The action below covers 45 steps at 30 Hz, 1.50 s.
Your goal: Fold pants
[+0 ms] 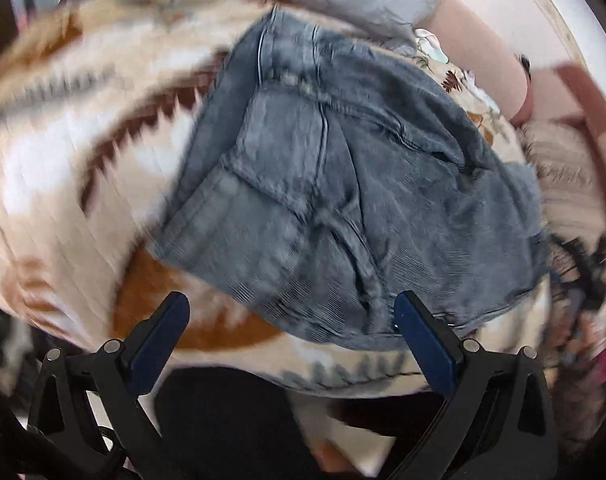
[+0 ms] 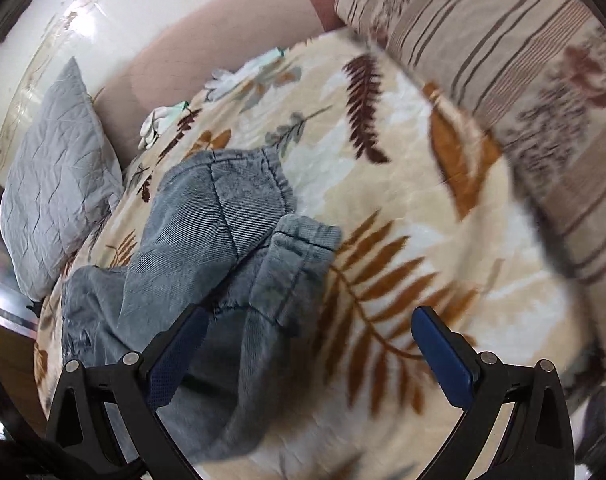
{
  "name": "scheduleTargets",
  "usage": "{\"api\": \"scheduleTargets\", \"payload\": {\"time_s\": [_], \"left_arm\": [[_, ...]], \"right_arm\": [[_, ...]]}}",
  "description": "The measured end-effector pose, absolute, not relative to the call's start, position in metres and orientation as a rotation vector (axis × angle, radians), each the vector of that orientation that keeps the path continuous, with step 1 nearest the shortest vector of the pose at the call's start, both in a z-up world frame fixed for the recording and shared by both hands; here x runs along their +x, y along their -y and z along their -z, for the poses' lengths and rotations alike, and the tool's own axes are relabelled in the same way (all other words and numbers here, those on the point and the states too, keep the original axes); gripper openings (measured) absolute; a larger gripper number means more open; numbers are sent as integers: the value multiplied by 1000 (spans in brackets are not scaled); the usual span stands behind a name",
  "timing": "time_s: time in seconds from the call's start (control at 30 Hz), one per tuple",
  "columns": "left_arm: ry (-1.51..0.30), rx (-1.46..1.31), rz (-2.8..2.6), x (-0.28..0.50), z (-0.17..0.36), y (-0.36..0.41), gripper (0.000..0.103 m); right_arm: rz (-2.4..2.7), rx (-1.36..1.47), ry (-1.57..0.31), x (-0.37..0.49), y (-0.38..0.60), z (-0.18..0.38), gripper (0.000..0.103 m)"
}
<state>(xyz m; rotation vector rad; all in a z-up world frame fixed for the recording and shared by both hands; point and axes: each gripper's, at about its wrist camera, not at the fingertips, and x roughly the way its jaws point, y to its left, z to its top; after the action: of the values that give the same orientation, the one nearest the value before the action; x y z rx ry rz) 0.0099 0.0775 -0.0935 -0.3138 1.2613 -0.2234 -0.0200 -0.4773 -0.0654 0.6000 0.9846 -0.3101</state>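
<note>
Faded blue-grey pants (image 1: 343, 184) lie crumpled on a cream blanket with a leaf pattern (image 1: 63, 184). In the left wrist view the waist and pocket end faces me, and my left gripper (image 1: 291, 312) hovers open just above its near edge, nothing between the fingers. In the right wrist view the two cuffed legs of the pants (image 2: 231, 240) stretch away from me, one lying beside the other. My right gripper (image 2: 309, 328) is open over the nearer leg and the blanket (image 2: 403, 208), holding nothing.
A grey quilted pillow (image 2: 55, 196) leans at the left against a pink headboard (image 2: 207, 40). A striped brown pillow (image 2: 523, 80) lies at the right. White gloves (image 2: 155, 124) rest near the headboard. The bed's near edge drops to dark floor (image 1: 223, 420).
</note>
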Motion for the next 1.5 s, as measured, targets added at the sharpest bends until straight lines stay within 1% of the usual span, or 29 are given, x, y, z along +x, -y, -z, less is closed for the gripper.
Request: {"api": "scheduleTargets", "payload": {"time_s": [0.03, 0.1, 0.13, 0.17, 0.2, 0.23, 0.27, 0.3, 0.33, 0.37, 0.43, 0.5, 0.57, 0.7, 0.73, 0.77, 0.8, 0.87, 0.9, 0.93, 0.97, 1.0, 1.07, 1.13, 1.27, 1.4, 1.43, 1.47, 1.5], "left_arm": [[-1284, -383, 243, 10, 100, -78, 103], [-1329, -489, 270, 14, 111, -75, 103], [-1340, -532, 279, 17, 116, -73, 103], [-1345, -566, 283, 21, 120, -69, 98], [-1349, -567, 267, 24, 120, -64, 92], [-1344, -554, 249, 28, 118, -60, 89], [-1328, -545, 241, 33, 113, -57, 75], [-1308, -538, 239, 35, 107, -55, 47], [-1288, -534, 255, 37, 97, -54, 32], [-1276, -544, 266, 38, 91, -54, 22], [-1252, -540, 275, 37, 81, -57, 22], [-1246, -515, 275, 33, 81, -58, 22], [-1265, -487, 271, 28, 89, -56, 22], [-1338, -449, 240, 22, 112, -59, 22], [-1344, -443, 240, 21, 114, -59, 22], [-1350, -436, 251, 19, 114, -60, 23], [-1352, -421, 263, 17, 112, -62, 23], [-1333, -359, 328, 7, 100, -69, 24], [-1317, -332, 357, 2, 94, -73, 24], [-1289, -301, 385, -3, 86, -78, 27], [-1256, -274, 397, -6, 77, -84, 35], [-1218, -241, 384, -3, 67, -89, 50], [-1177, -209, 339, 13, 60, -93, 69], [-1156, -215, 296, 39, 59, -93, 70], [-1222, -253, 241, 80, 77, -77, 70], [-1244, -201, 243, 80, 85, -57, 70], [-1245, -197, 253, 78, 85, -53, 70], [-1241, -202, 267, 77, 83, -51, 70], [-1232, -210, 280, 78, 82, -49, 70]], "right_arm": [[292, 626, -982, -16, 478, 69, 101], [269, 670, -982, -11, 476, 77, 96], [254, 693, -983, -10, 476, 81, 86], [232, 713, -975, -10, 475, 83, 64], [220, 719, -968, -11, 475, 83, 46], [223, 716, -968, -11, 475, 80, 9], [231, 705, -955, -15, 476, 75, 8], [256, 691, -933, -20, 475, 66, 8], [258, 687, -875, -33, 477, 50, 8], [254, 694, -832, -45, 478, 38, 8], [273, 681, -739, -84, 481, 15, 8], [322, 652, -740, -117, 482, 12, 8], [352, 653, -790, -141, 485, 24, 9], [396, 724, -930, -180, 488, 78, 10], [402, 752, -966, -186, 488, 91, 13], [425, 761, -989, -191, 488, 97, 21], [439, 766, -999, -197, 489, 101, 24], [461, 756, -988, -212, 492, 93, 33], [494, 726, -968, -219, 495, 83, 35], [532, 679, -939, -226, 500, 68, 38], [552, 634, -899, -228, 505, 51, 41], [548, 612, -868, -226, 509, 39, 44], [500, 583, -829, -207, 517, 21, 68], [427, 568, -825, -174, 518, 18, 72], [415, 564, -913, -102, 518, 46, 72], [435, 496, -1019, -72, 511, 78, 71], [433, 436, -1048, -63, 507, 82, 57], [442, 361, -1073, -60, 502, 80, 15], [445, 311, -1072, -57, 498, 76, 14]]}}
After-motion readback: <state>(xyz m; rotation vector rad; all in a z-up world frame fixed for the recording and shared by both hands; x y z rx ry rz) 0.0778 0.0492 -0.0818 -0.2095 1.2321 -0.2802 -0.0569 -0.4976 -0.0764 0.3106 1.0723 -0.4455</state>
